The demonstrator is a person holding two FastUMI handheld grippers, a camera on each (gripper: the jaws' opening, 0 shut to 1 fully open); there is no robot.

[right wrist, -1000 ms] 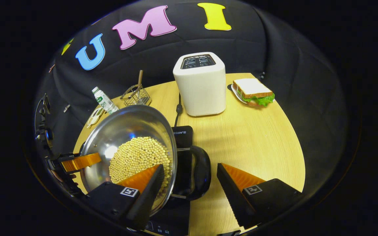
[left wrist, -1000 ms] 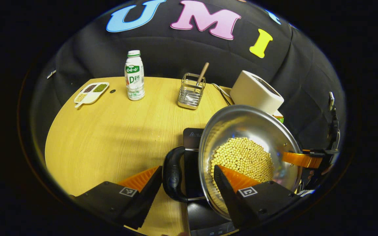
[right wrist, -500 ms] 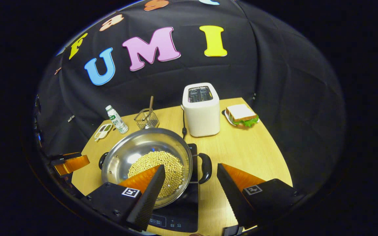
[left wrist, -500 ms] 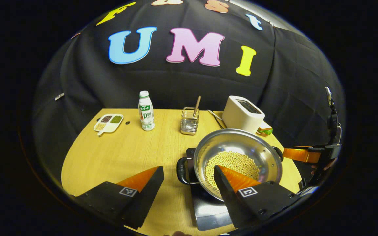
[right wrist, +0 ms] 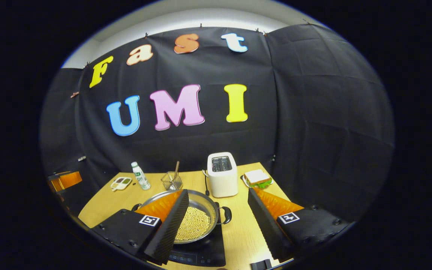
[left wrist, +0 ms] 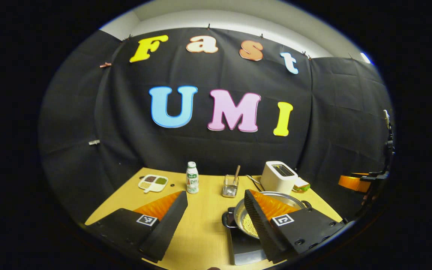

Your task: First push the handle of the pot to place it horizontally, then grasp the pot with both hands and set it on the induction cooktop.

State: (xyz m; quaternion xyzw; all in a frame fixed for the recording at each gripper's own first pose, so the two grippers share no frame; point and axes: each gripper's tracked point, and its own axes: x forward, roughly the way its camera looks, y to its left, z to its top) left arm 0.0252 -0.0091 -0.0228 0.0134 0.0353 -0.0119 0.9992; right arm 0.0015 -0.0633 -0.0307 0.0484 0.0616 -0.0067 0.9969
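Stainless steel pot (right wrist: 197, 221), holding a layer of pale yellow beans (right wrist: 194, 225), is seen resting on the black induction cooktop (right wrist: 201, 255) near the front of the wooden table (right wrist: 246, 232). Its black side handles (right wrist: 226, 215) are set level, one to each side. The left gripper (left wrist: 216, 213) is held above and apart from the pot, fingers spread wide with nothing between them. The right gripper (right wrist: 218, 213) is likewise released, raised clear of the pot and empty. Behind the cooktop, a white toaster (right wrist: 222, 173) is noted, with a sandwich (right wrist: 257, 178) on a plate beside it. A wire utensil holder (left wrist: 230, 186), a small bottle (left wrist: 191, 177) and a divided dish (left wrist: 153, 183) are ranged along the far edge.
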